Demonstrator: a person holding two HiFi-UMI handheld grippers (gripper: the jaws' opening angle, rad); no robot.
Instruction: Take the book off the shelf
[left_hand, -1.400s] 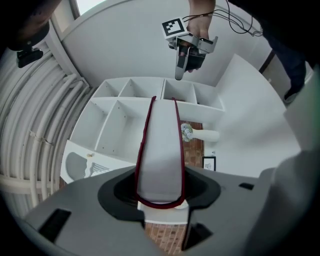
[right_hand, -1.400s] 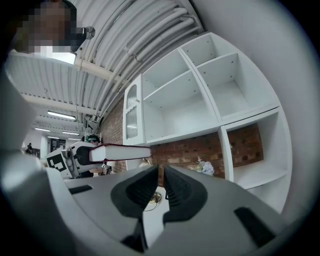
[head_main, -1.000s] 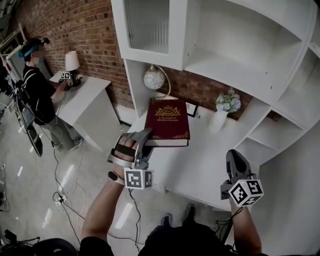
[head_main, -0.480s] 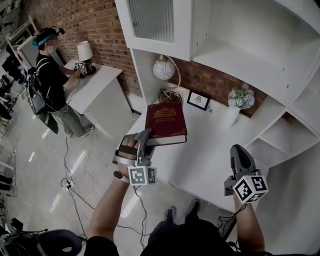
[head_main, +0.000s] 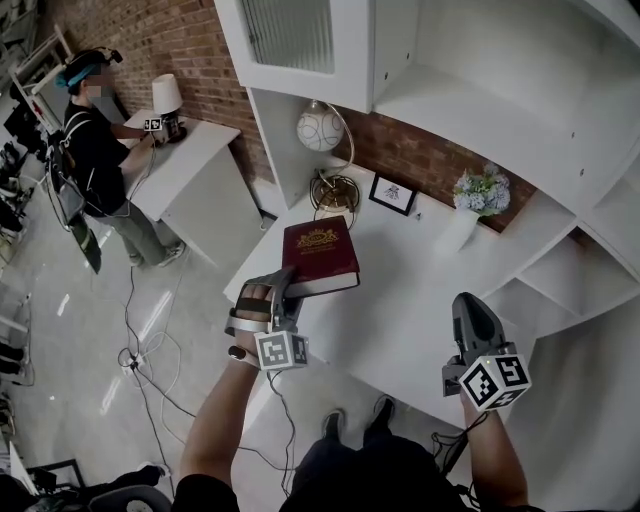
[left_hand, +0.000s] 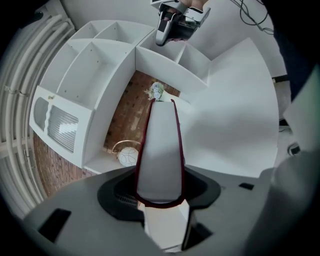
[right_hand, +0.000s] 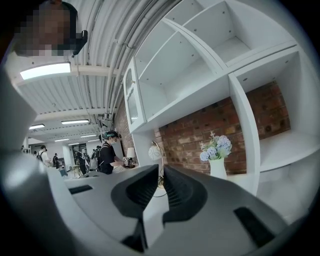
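A dark red book with gold print on its cover lies flat in the air over the left part of the white desk. My left gripper is shut on its near edge. In the left gripper view the book's pale page edge runs out from between the jaws of the left gripper, which press on both covers. My right gripper hovers over the desk's near right edge, away from the book. In its own view the right gripper is shut with nothing between its jaws.
A white shelf unit rises behind the desk. A globe lamp, a small picture frame and a vase of flowers stand at the back. A person works at another desk on the left. Cables lie on the floor.
The left gripper has brought the book a little lower and leftward, away from the shelves. The right gripper has hardly moved and stays shut.
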